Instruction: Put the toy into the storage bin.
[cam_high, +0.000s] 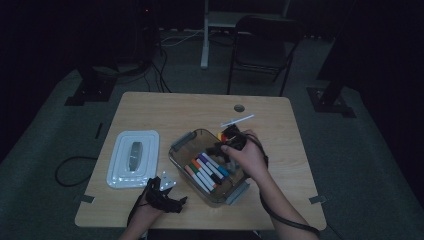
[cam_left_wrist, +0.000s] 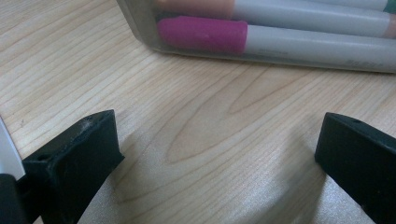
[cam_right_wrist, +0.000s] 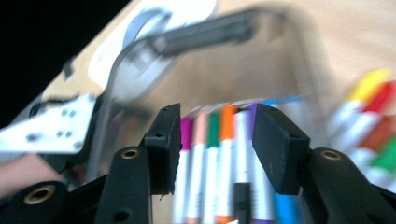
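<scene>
Nearest the person, the left claw (cam_high: 161, 192) rests on the worktop (cam_high: 200, 107) with its jaws spread wide and nothing between them; in the left gripper view it faces the wall of the clear box (cam_left_wrist: 196, 50), behind which a pink-capped marker (cam_left_wrist: 261, 39) lies. Just beyond, that clear box (cam_high: 181, 159) holds a row of markers (cam_high: 206, 172) lying side by side on its floor. The right claw (cam_high: 224, 149) hangs over the box; its jaws stand partly apart, gripping nothing, the markers (cam_right_wrist: 219, 154) below them. More markers (cam_right_wrist: 369, 116) lie outside the box's far wall. To the left lies the white lid (cam_high: 134, 158), flat on the worktop.
</scene>
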